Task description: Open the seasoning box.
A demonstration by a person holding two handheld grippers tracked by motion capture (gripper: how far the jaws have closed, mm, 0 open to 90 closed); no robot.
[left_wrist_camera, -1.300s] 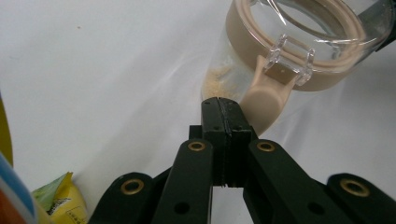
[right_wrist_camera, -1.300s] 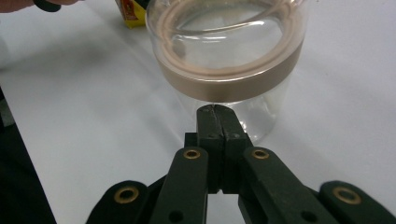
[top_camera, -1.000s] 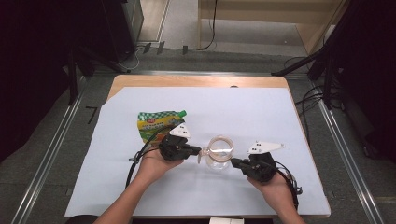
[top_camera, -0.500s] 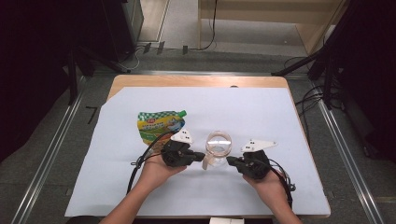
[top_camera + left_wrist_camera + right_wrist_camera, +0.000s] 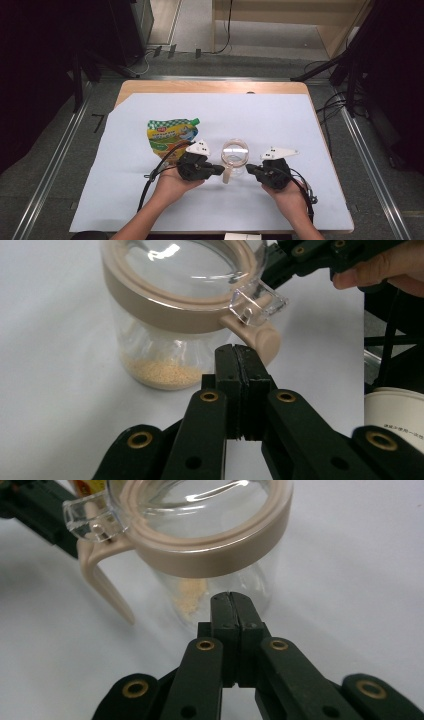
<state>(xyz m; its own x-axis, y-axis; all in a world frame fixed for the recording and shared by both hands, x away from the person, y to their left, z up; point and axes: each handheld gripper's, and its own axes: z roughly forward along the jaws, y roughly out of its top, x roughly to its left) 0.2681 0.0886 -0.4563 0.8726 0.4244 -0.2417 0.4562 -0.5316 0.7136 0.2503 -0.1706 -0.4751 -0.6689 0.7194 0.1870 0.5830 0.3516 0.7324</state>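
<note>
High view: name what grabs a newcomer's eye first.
The clear jar with a beige lid ring stands mid-sheet, a little yellow grain at its bottom. The left gripper and right gripper, both shut, flank it from either side. A green and yellow pouch lies flat to the jar's left, on the white sheet.

The jar (image 5: 185,315) is cut off at the top edge; the pouch's (image 5: 171,136) print is too small to read.
</note>
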